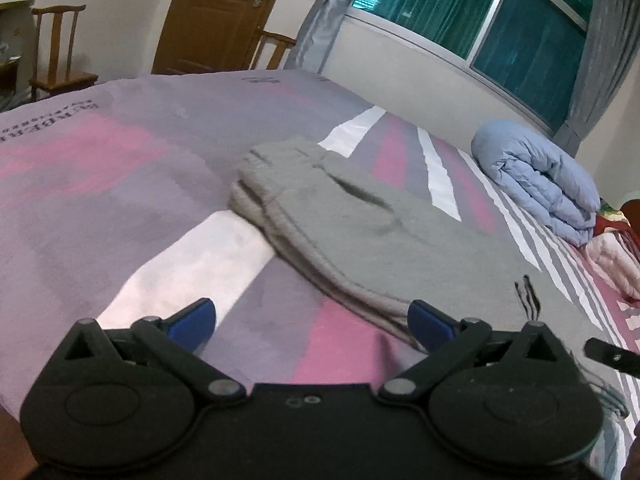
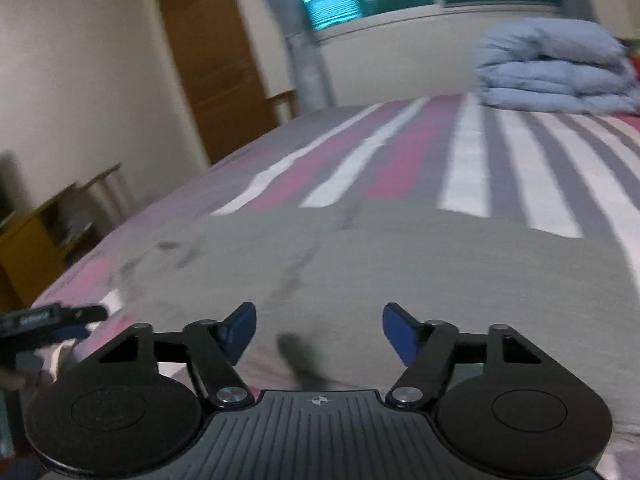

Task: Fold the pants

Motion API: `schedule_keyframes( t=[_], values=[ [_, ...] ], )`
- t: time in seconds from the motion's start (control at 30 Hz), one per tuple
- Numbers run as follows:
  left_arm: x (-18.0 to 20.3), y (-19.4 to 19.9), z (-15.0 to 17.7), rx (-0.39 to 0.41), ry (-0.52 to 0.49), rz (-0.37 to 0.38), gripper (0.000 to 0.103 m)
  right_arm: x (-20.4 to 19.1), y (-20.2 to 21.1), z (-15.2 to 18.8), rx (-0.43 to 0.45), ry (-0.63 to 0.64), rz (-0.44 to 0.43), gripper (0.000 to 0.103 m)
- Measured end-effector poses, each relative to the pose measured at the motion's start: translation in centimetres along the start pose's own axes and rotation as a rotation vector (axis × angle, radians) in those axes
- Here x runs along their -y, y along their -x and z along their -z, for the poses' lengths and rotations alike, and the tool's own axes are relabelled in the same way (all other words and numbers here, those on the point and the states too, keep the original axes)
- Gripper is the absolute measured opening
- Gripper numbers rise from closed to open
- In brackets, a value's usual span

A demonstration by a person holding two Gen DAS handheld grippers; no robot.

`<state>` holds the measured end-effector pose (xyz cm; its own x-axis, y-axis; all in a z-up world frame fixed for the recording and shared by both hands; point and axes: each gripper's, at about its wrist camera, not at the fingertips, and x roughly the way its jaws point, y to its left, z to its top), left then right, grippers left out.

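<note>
Grey pants (image 1: 360, 232) lie folded lengthwise on the striped bed, waistband at the far left end and a pocket slit on top. My left gripper (image 1: 312, 326) is open and empty, low over the bed at the pants' near left edge. In the right wrist view the grey pants (image 2: 400, 264) fill the middle. My right gripper (image 2: 320, 332) is open and empty just above their near edge. The left gripper's tip (image 2: 60, 320) shows at the left edge there. The right gripper's tip (image 1: 612, 356) shows at the right in the left wrist view.
The bed sheet (image 1: 100, 184) has purple, pink and white stripes. A folded light blue quilt (image 1: 536, 184) lies at the far right by the window wall, also in the right wrist view (image 2: 556, 68). Wooden chairs (image 1: 56, 56) and a door (image 1: 216, 12) stand beyond the bed.
</note>
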<state>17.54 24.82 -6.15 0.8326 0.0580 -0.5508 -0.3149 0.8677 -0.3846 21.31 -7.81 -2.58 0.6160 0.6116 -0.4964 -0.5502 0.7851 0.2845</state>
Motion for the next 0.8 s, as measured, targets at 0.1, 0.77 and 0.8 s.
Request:
schedule_keyframes(
  t=[0.1, 0.77, 0.8],
  values=[
    [-0.3, 0.1, 0.1, 0.003, -0.008, 0.000, 0.096, 0.0, -2.2, -0.2, -0.032, -0.002, -0.012, 0.045],
    [-0.4, 0.4, 0.7, -0.011, -0.056, -0.004, 0.096, -2.4, -1.8, 1.1, -0.051, 0.028, -0.028, 0.013],
    [-0.3, 0.3, 0.8, -0.015, -0.057, -0.009, 0.096, -2.3, -2.6, 1.6, -0.088, 0.035, -0.028, 0.013]
  ],
)
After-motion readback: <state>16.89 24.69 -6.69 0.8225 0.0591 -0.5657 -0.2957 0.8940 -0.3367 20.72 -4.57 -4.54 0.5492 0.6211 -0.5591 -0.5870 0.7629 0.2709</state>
